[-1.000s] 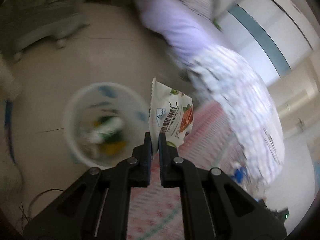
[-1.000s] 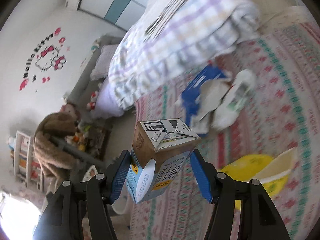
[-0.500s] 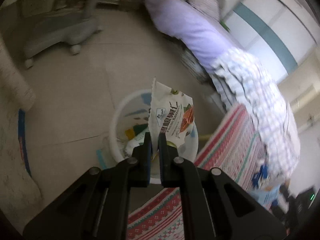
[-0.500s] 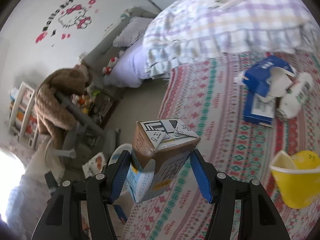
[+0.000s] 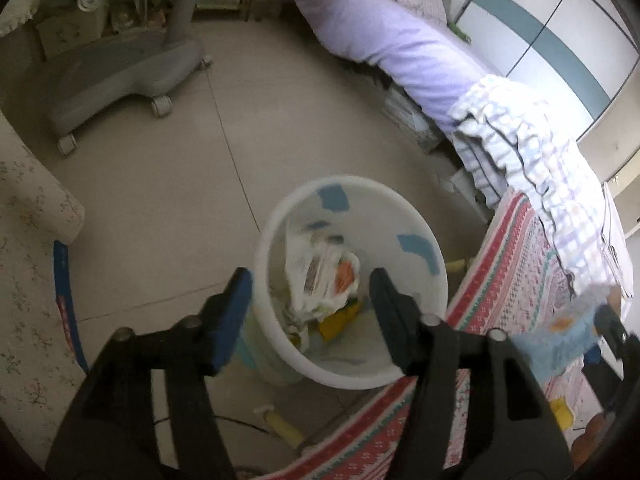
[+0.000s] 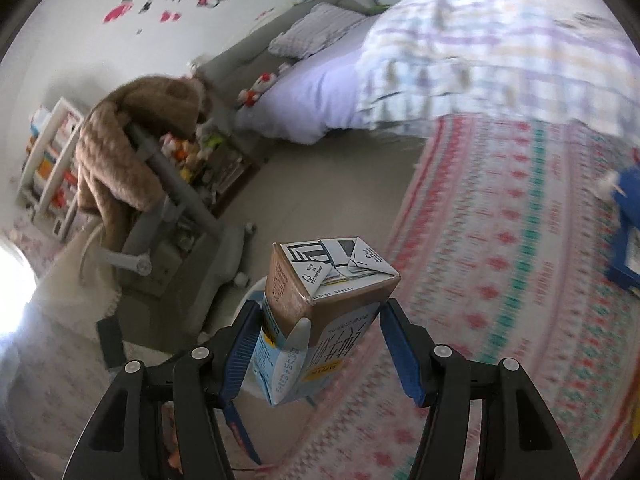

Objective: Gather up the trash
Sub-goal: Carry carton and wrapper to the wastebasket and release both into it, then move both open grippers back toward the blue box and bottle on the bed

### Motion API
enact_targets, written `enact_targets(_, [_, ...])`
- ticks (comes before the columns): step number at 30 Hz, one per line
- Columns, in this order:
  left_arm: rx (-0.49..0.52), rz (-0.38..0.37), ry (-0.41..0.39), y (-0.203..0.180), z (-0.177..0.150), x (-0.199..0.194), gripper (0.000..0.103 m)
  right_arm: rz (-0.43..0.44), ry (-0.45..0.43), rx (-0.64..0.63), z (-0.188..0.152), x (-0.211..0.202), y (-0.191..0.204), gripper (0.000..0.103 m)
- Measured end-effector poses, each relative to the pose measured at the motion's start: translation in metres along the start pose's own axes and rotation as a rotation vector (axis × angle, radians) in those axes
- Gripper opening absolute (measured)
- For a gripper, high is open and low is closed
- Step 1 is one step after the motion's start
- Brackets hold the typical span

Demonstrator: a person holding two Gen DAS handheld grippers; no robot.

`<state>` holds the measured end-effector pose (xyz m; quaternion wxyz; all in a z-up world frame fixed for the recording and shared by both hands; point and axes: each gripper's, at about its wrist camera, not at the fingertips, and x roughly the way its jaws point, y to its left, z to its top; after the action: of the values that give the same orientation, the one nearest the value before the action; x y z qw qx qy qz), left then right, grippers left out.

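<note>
The white bin (image 5: 352,376) on the floor holds a snack wrapper (image 5: 320,276) lying on other trash, some yellow. Over the bin the left gripper (image 5: 310,300) stands wide open with nothing inside. The right gripper (image 6: 320,334) clamps a milk carton (image 6: 324,308) near the bin; its printing is Chinese characters, hard to read

Left hand-held gripper (image 5: 310,300) spread wide, nothing between fingers; right hand-held gripper (image 6: 320,330) clamped on carton (image 6: 320,312).
</note>
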<state>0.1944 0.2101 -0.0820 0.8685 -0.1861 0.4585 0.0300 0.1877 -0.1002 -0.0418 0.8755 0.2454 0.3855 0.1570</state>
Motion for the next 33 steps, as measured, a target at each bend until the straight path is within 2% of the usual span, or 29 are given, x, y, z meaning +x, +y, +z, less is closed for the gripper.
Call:
enact_targets(2, [0.004,0.008,-0.001,0.005,-0.001,-0.004,0.063,-0.013,0.016,-0.057,0.001,0.018,0.019,0.063])
enact_targets(6, [-0.060,0.020,-0.002,0.026,-0.005,-0.016,0.063,-0.039,0.045,-0.162,-0.005,0.051,0.052,0.063])
enact_targets(10, [-0.085,0.012,-0.002,0.037,-0.011,-0.025,0.063,-0.033,0.089,-0.215,-0.015,0.083,0.073,0.063])
enact_targets(13, [-0.109,0.004,-0.004,0.042,-0.012,-0.031,0.063,-0.026,0.133,-0.194,-0.016,0.109,0.080,0.065])
enact_targets(15, [-0.111,-0.001,-0.011,0.042,-0.009,-0.035,0.063,0.019,0.188,-0.154,-0.014,0.130,0.084,0.068])
enact_targets(18, [-0.114,-0.003,-0.020,0.044,-0.008,-0.039,0.063,0.048,0.220,-0.094,-0.013,0.137,0.081,0.069])
enact_targets(21, [-0.135,-0.010,-0.023,0.045,-0.010,-0.040,0.063,0.069,0.215,-0.052,-0.015,0.124,0.069,0.069])
enact_targets(25, [-0.108,-0.035,-0.013,0.032,-0.012,-0.044,0.063,0.069,0.218,-0.011,-0.018,0.091,0.048,0.069])
enact_targets(33, [0.017,-0.112,-0.010,-0.033,-0.021,-0.074,0.070,0.023,0.132,0.070,-0.019,-0.037,-0.028,0.069])
